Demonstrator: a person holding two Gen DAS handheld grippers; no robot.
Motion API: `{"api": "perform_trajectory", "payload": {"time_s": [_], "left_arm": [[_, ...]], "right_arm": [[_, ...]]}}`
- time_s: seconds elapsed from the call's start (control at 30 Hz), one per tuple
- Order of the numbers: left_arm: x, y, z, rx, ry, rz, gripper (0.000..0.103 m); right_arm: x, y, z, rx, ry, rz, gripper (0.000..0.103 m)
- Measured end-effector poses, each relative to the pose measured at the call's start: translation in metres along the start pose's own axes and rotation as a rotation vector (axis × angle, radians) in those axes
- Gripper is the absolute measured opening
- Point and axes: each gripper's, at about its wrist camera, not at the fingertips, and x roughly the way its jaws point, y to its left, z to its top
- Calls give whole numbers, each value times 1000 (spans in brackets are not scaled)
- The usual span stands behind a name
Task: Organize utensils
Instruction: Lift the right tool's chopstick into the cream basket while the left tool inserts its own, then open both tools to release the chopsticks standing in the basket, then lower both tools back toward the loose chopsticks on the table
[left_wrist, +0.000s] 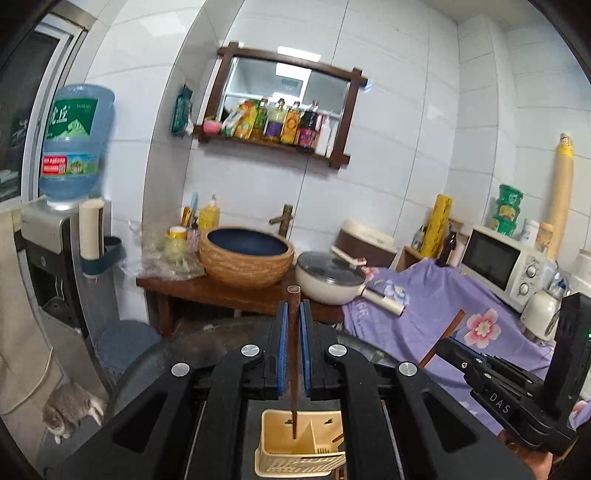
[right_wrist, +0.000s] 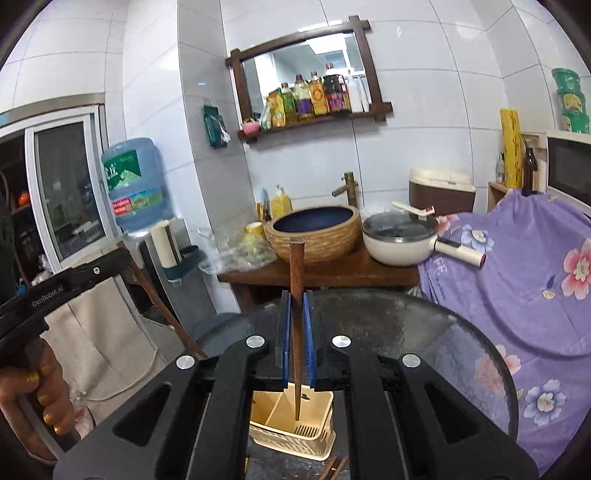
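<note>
My left gripper (left_wrist: 294, 314) is shut on a dark wooden chopstick (left_wrist: 293, 354) held upright, its tip down inside a beige plastic utensil holder (left_wrist: 300, 448) on the round glass table (left_wrist: 177, 354). My right gripper (right_wrist: 296, 306) is shut on another wooden chopstick (right_wrist: 296, 332), also upright, its tip over the same holder (right_wrist: 291, 424), which has a divider and a slotted bottom. The right gripper with its chopstick shows at the right of the left wrist view (left_wrist: 454, 325); the left gripper shows at the left of the right wrist view (right_wrist: 122, 266). More chopsticks (right_wrist: 334, 467) lie on the table by the holder.
Behind the glass table (right_wrist: 424, 332) a wooden counter (right_wrist: 332, 271) carries a woven basin (right_wrist: 314, 232) and a lidded white pan (right_wrist: 400, 236). A purple floral cloth (right_wrist: 517, 266) covers furniture on the right. A water dispenser (left_wrist: 70, 147) stands left; a cat (left_wrist: 70, 410) lies on the floor.
</note>
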Motion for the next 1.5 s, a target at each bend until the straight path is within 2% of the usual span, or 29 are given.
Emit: {"api": "perform_trajectory", "payload": {"time_s": [0.2, 0.47, 0.7, 0.77, 0.8, 0.83, 0.87, 0.9, 0.93, 1.1, 1.2, 1.37, 1.5], "left_arm": [[35, 13, -42, -32, 86, 17, 6], [63, 30, -82, -64, 182, 21, 6], [65, 32, -88, -54, 173, 32, 6], [66, 32, -88, -61, 183, 22, 8], [66, 32, -89, -58, 188, 20, 14], [66, 31, -90, -54, 189, 20, 26], [65, 31, -91, -50, 188, 20, 33], [64, 31, -92, -50, 185, 23, 47], [61, 32, -94, -52, 178, 21, 53], [46, 33, -111, -34, 172, 16, 67], [32, 34, -127, -15, 160, 28, 74], [22, 40, -163, 21, 203, 56, 75], [24, 47, -201, 72, 280, 101, 74]], "right_arm": [[30, -10, -38, 24, 79, -6, 7], [46, -23, -62, 71, 132, -5, 7], [50, -26, -67, 69, 119, -12, 7], [49, -26, -69, 71, 121, -15, 11], [49, -27, -70, 71, 121, -19, 24], [47, -28, -71, 74, 116, -21, 48], [45, -28, -72, 77, 107, -26, 59], [41, -29, -74, 76, 88, -35, 65], [38, -28, -75, 66, 75, -43, 65], [27, -29, -87, 30, 79, -65, 65], [17, -31, -105, 17, 93, -77, 65], [14, -32, -153, -32, 184, -91, 66], [22, -29, -203, -115, 286, -151, 66]]}}
